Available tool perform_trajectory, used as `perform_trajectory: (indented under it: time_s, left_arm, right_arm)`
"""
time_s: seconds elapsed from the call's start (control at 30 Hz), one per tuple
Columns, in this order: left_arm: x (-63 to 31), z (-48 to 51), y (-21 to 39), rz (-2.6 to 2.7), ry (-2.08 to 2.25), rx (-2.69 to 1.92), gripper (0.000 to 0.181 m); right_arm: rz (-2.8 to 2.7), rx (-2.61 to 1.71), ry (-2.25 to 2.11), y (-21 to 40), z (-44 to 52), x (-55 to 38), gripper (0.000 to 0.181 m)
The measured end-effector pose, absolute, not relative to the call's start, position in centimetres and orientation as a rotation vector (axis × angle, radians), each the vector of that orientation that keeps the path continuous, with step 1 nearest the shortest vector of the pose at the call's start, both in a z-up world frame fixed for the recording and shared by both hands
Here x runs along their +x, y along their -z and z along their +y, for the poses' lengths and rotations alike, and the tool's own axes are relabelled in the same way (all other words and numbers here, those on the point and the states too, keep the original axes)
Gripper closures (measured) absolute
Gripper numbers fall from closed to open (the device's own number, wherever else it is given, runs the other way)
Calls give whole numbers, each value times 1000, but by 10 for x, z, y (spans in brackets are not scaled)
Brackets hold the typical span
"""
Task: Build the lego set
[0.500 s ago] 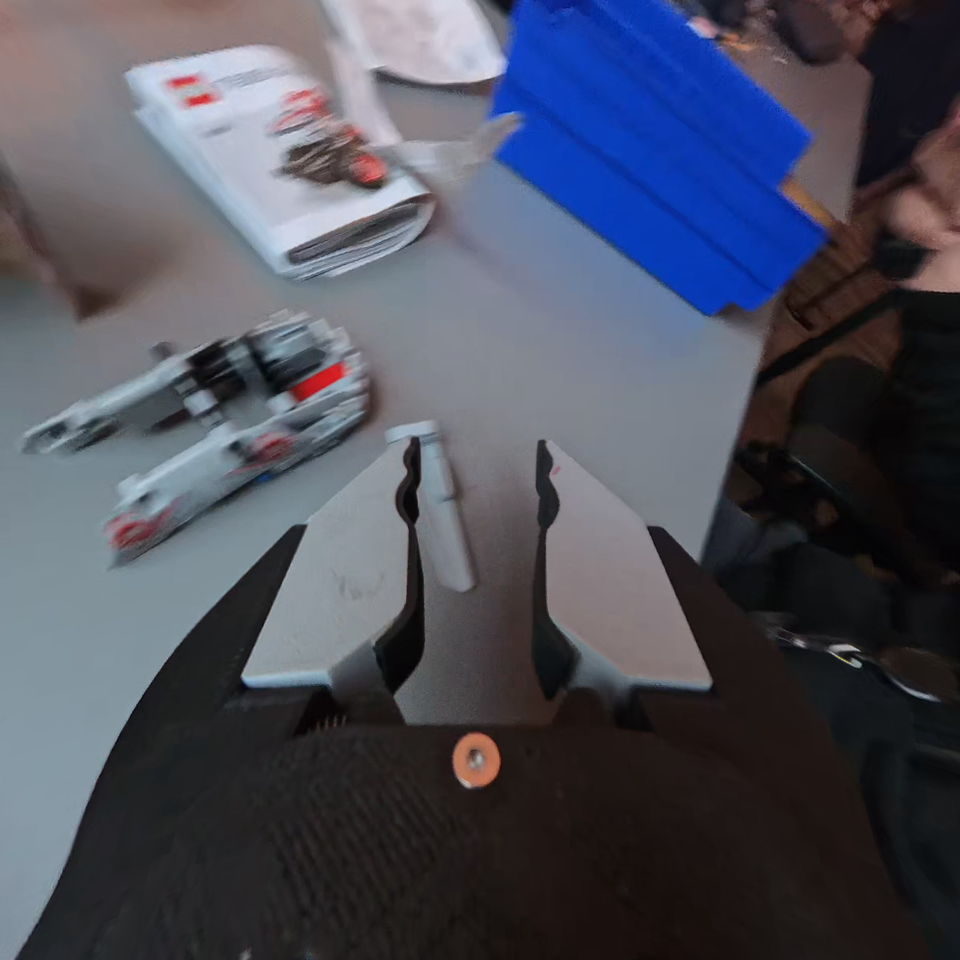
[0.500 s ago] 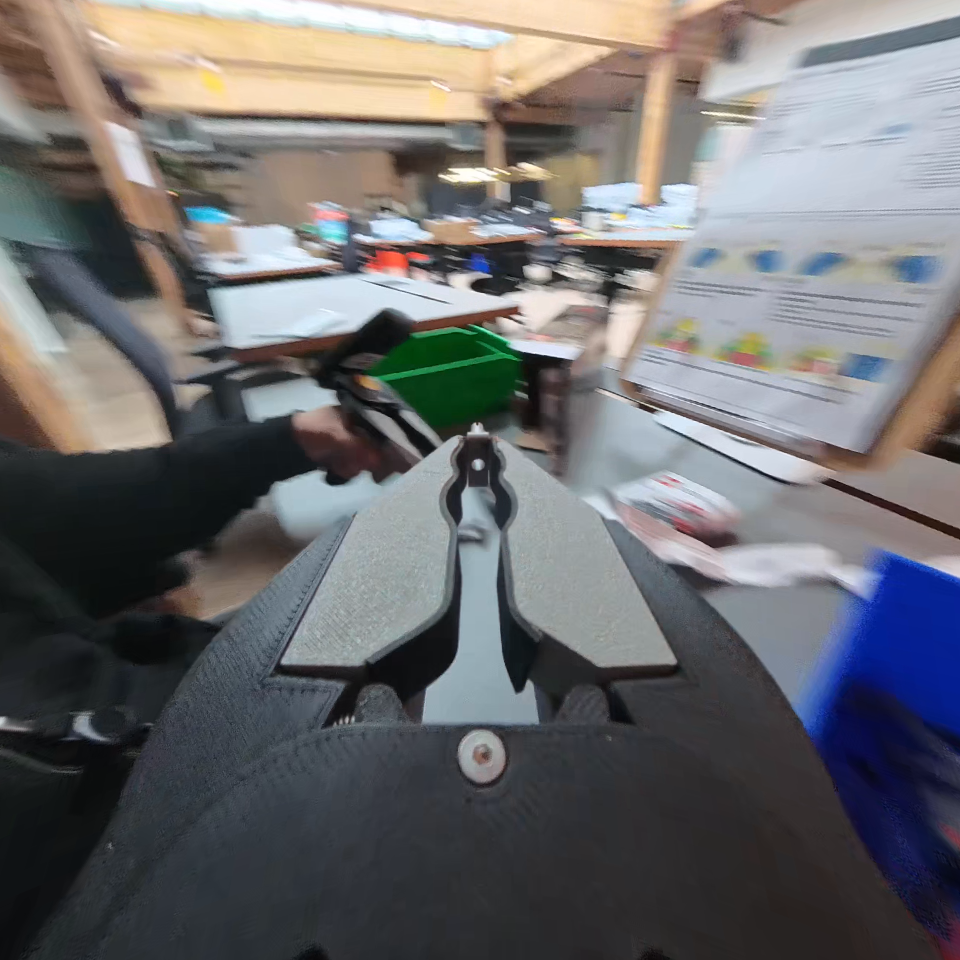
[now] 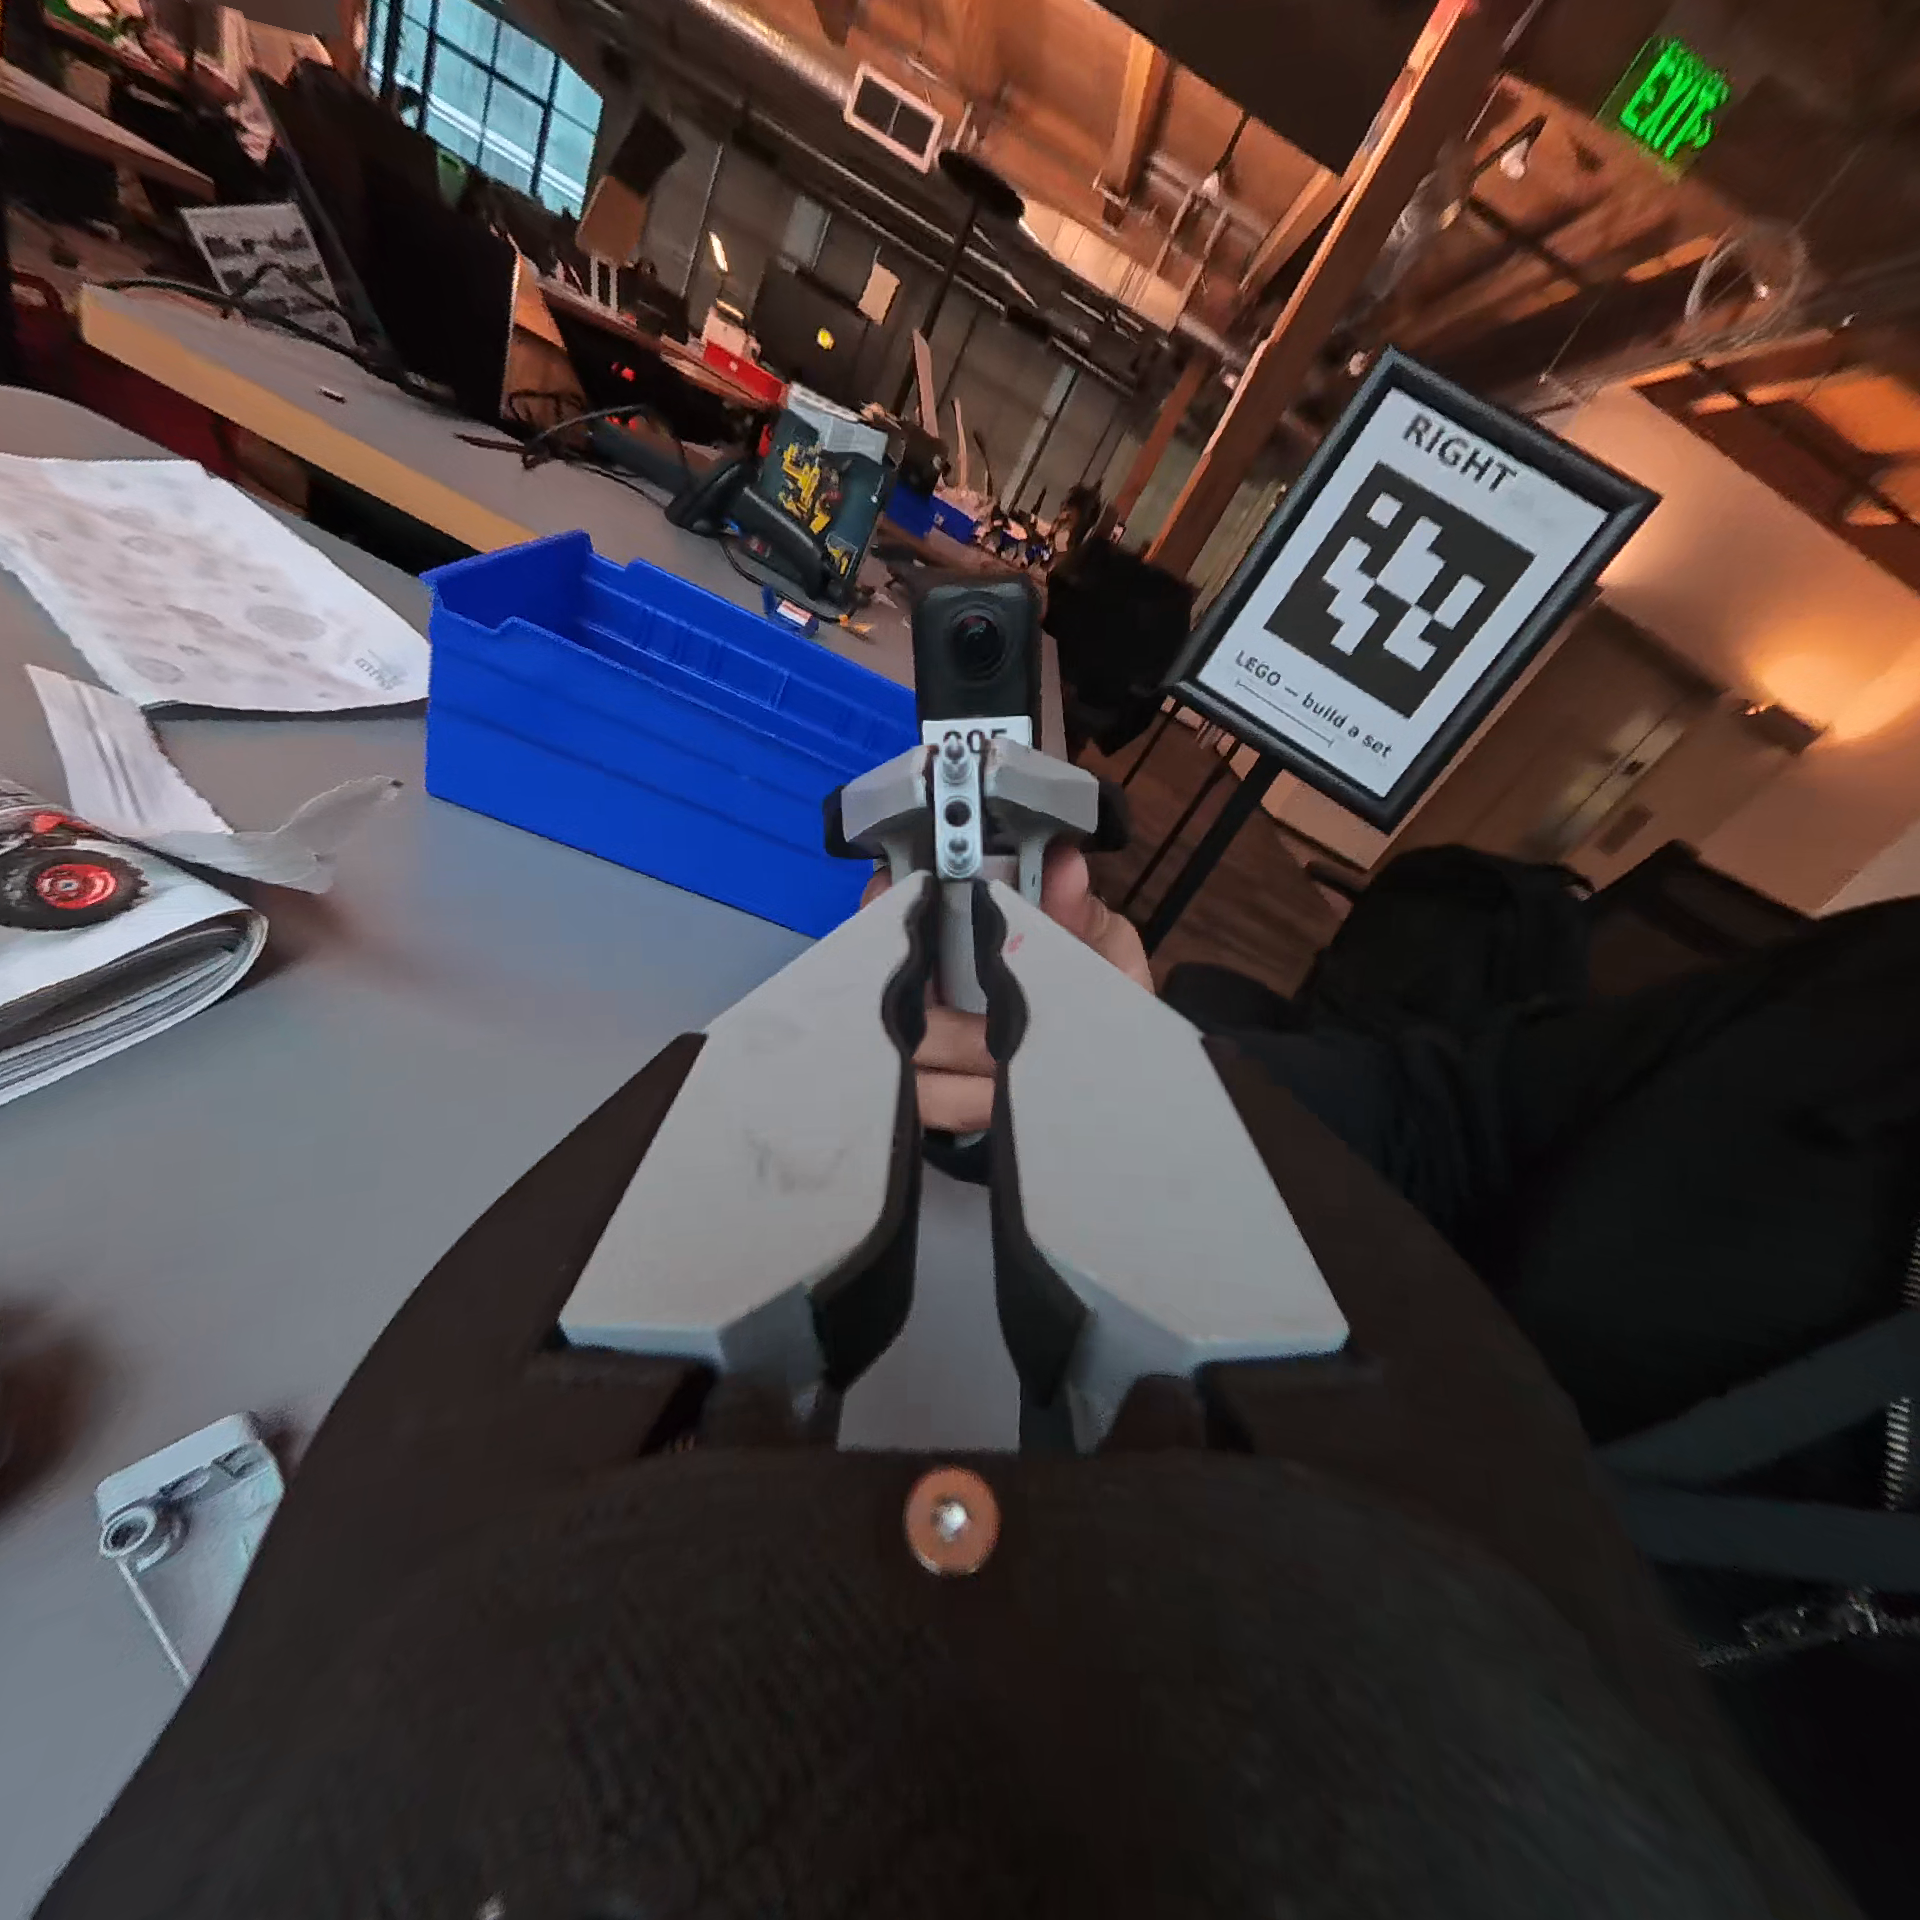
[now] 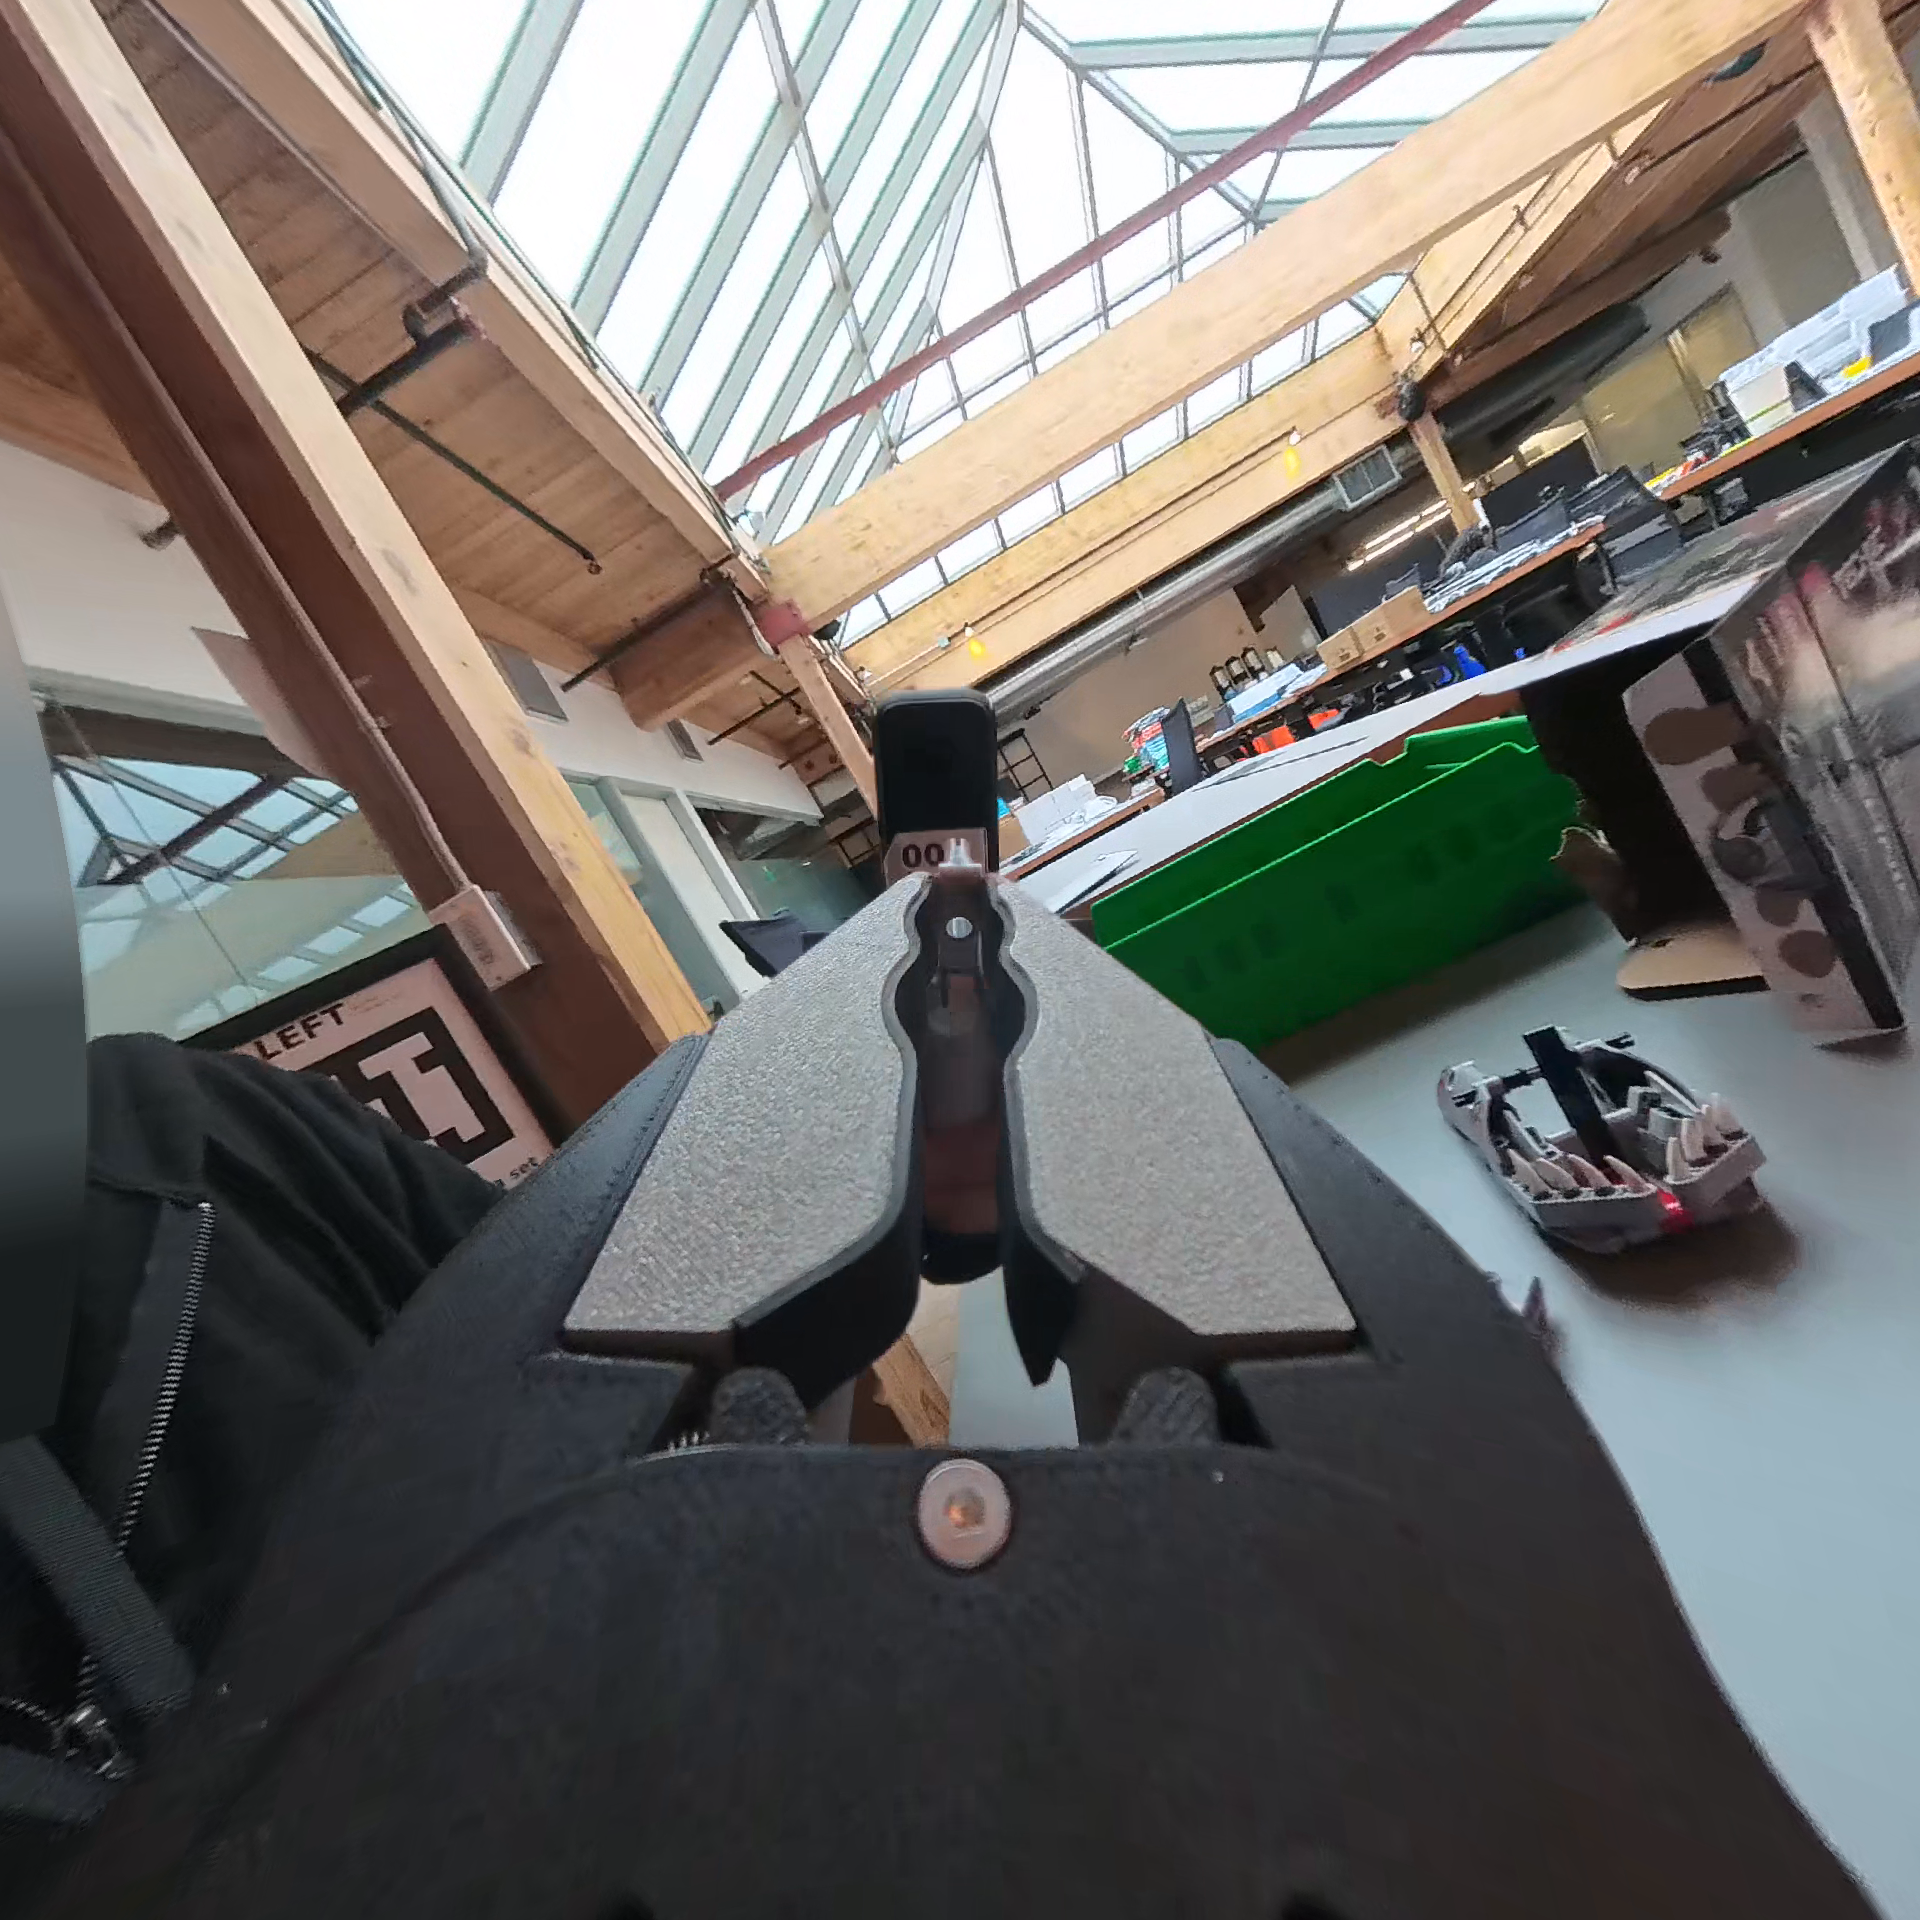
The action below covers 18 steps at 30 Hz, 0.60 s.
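Both grippers have lifted off the worktop (image 3: pixel 364 1091) and now face each other: our left gripper (image 3: pixel 954 914) fingers clamp the grey beam (image 3: pixel 956 831), our right gripper (image 4: pixel 958 904) pinches its far end, likely steadying it for joining. Our half-built model (image 4: pixel 1600 1153) waits on the worktop.

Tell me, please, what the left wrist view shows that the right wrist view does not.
Only the left wrist view shows the blue bin, the instruction booklet and the framed marker sign. Only the right wrist view shows the green bin, the part-built model on the table and the set's box. Both show the grey table and the two grippers meeting nose to nose over it: the left gripper shut on a light grey beam, the right gripper also clamping a small piece.
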<state>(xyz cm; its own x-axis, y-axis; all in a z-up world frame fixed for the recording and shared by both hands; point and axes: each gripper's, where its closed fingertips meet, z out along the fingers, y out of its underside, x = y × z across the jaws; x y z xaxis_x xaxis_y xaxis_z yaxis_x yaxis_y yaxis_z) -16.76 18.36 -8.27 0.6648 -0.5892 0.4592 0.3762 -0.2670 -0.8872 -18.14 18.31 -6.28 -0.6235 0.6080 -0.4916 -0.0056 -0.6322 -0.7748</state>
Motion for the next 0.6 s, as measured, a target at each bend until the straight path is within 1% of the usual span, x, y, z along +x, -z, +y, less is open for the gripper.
perform_trajectory:
  time_s: [0.03,0.07,0.13,0.17,0.23,0.37,0.5,0.57,0.6]
  left_arm:
    - [-170,185,86,167,938,-1593,178]
    - [-171,186,89,162,950,-1594,173]
    - [-173,189,93,141,1002,-1590,169]
    - [-175,191,94,124,1021,-1584,169]
    - [-181,195,99,130,987,-1594,177]
    - [-182,195,106,203,921,-1642,177]
    - [-171,179,95,480,708,-1615,176]
    - [-171,177,96,563,573,-1630,176]
    - [-171,177,97,600,490,-1626,176]
  right_arm:
    - [-1083,-1107,-2273,66,185,-184,178]
    - [-1077,-1116,-2250,71,187,-187,178]
    - [-1078,-1133,-2248,79,187,-191,178]
    - [-1073,-1146,-2262,83,187,-193,178]
    - [-1057,-1164,-2285,88,188,-196,178]
    - [-1163,-1146,-2184,94,189,-195,178]
    - [-1420,-1009,-2053,91,180,-175,181]
    - [-1503,-977,-1963,86,181,-166,167]
    - [-1531,-943,-1911,82,180,-161,163]
